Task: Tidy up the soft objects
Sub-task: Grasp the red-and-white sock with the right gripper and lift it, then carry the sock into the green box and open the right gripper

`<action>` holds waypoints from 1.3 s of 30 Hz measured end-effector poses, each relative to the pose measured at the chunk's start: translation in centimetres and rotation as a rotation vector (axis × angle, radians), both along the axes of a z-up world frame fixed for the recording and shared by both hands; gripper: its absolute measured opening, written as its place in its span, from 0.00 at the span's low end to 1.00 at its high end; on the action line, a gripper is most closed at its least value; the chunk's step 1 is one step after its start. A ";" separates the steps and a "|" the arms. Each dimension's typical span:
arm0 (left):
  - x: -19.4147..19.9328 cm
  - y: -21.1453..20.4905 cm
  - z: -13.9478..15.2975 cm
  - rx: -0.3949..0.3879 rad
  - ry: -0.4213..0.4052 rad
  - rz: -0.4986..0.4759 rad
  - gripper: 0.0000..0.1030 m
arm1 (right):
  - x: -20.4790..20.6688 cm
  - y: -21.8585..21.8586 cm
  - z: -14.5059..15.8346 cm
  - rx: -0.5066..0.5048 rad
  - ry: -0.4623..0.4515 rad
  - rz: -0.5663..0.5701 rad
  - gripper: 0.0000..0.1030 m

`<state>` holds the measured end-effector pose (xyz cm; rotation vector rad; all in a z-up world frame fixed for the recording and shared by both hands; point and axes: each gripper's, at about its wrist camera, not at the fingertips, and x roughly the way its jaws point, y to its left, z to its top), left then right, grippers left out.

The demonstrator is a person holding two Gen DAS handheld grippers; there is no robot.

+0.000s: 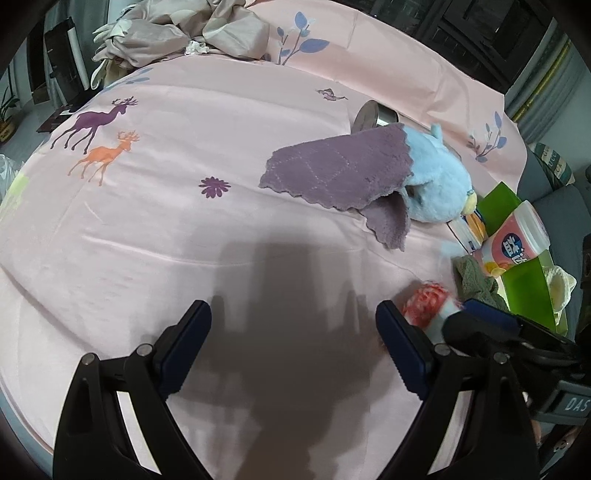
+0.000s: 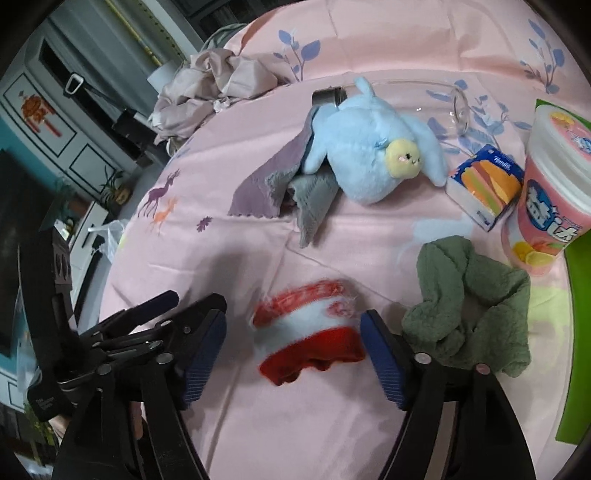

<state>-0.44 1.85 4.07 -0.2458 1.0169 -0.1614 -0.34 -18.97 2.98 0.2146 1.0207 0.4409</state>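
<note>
A red and white fuzzy sock (image 2: pixel 310 332) lies on the pink bedsheet (image 2: pixel 258 229) between the open fingers of my right gripper (image 2: pixel 295 354), with gaps on both sides. It also shows blurred in the left wrist view (image 1: pixel 424 301). My left gripper (image 1: pixel 291 350) is open and empty over bare sheet, just left of the right gripper. A green cloth (image 2: pixel 472 306) lies right of the sock. A blue plush toy (image 2: pixel 369 147) lies on a purple cloth (image 1: pixel 340 170) and a grey cloth (image 2: pixel 314 199).
A pink round tub (image 2: pixel 554 184), a small tissue pack (image 2: pixel 487 184) and a green bag (image 1: pixel 524 280) stand at the right. A glass jar (image 2: pixel 458 107) lies behind the plush. Crumpled beige fabric (image 1: pixel 184 29) lies at the far edge.
</note>
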 end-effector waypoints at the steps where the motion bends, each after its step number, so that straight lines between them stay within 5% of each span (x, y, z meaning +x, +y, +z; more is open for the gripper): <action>1: 0.0 0.0 0.0 -0.002 -0.001 -0.002 0.87 | -0.2 -0.3 0.4 0.004 -0.012 -0.003 0.75; 7: -0.5 -0.4 0.5 -0.051 0.003 -0.061 0.87 | -1.7 -2.4 2.9 0.072 -0.059 -0.062 0.75; 12: -1.1 -1.4 0.6 -0.125 0.019 -0.132 0.73 | -2.5 -3.5 4.4 0.171 -0.090 -0.071 0.75; 17: -1.4 -3.0 -0.2 -0.223 0.068 -0.196 0.62 | -1.3 -2.8 2.7 0.201 -0.025 -0.071 0.74; 20: -1.5 -3.8 -0.6 -0.252 0.077 -0.224 0.57 | -0.3 -1.9 0.8 0.177 0.030 -0.076 0.64; 28: -1.3 -5.0 -1.4 -0.221 0.069 -0.238 0.30 | 1.1 -0.2 -2.3 0.040 0.084 -0.097 0.52; 31: -1.3 -5.2 -1.7 -0.199 0.057 -0.225 0.31 | 1.5 0.1 -3.2 0.069 0.109 -0.081 0.50; 39: -1.9 -6.2 1.2 -0.166 -0.058 -0.243 0.29 | -0.2 -0.1 0.0 0.032 -0.020 -0.078 0.45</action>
